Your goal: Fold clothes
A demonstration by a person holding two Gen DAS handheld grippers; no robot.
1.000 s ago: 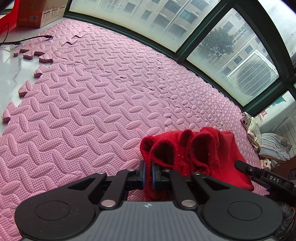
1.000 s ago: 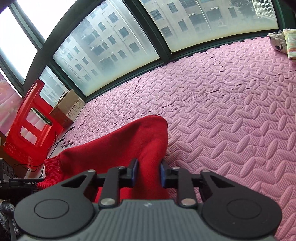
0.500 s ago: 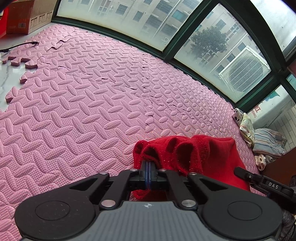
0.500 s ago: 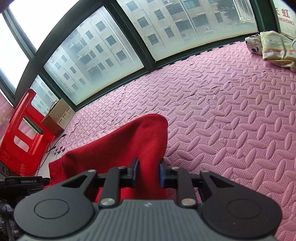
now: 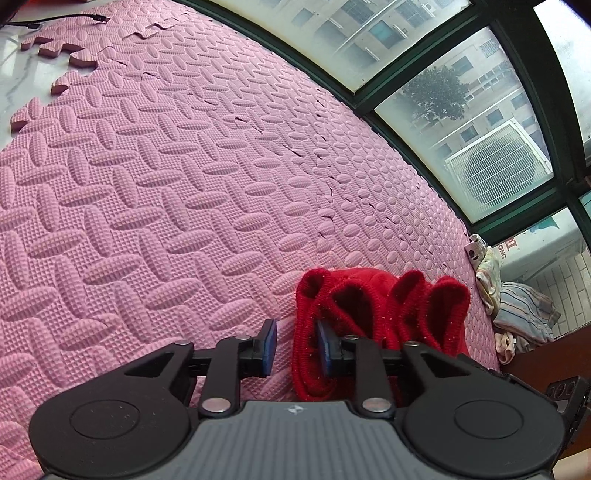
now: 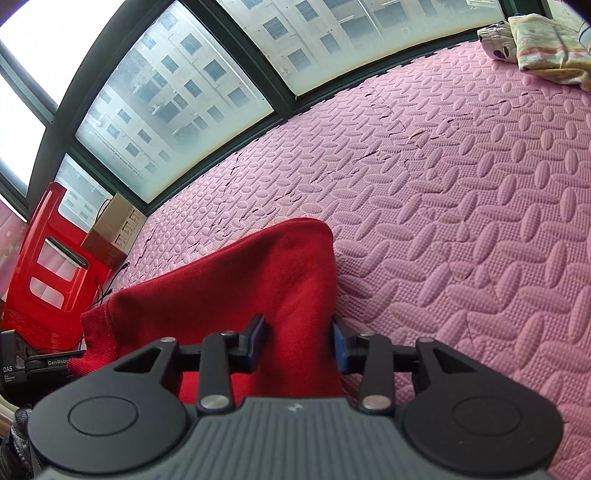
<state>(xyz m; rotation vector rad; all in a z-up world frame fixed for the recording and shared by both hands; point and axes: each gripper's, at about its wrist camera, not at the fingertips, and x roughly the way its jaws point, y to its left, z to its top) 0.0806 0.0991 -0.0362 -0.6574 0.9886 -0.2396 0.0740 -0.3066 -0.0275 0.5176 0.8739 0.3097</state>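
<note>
A red knit garment (image 5: 369, 295) lies bunched on the pink foam mat (image 5: 147, 184). Its ribbed edge stands between the jaws of my left gripper (image 5: 295, 349). Those jaws are opening: the left pad is clear of the cloth and the rib rests by the right pad. In the right wrist view a broad fold of the same red garment (image 6: 240, 288) fills the gap of my right gripper (image 6: 298, 342). Its jaws are opening too, and the pads no longer squeeze the fold.
The pink mat (image 6: 461, 221) runs up to dark-framed windows. A pile of other clothes (image 6: 535, 48) lies in the far corner, the same pile of clothes (image 5: 517, 317) showing at the right. A red plastic chair (image 6: 48, 280) and a cardboard box (image 6: 114, 232) stand at the left. A black cable (image 5: 55, 20) lies on bare floor.
Both grippers were shut on the red garment and have now spread their jaws. Both have sunk a little toward the mat, and the cloth has settled lower.
</note>
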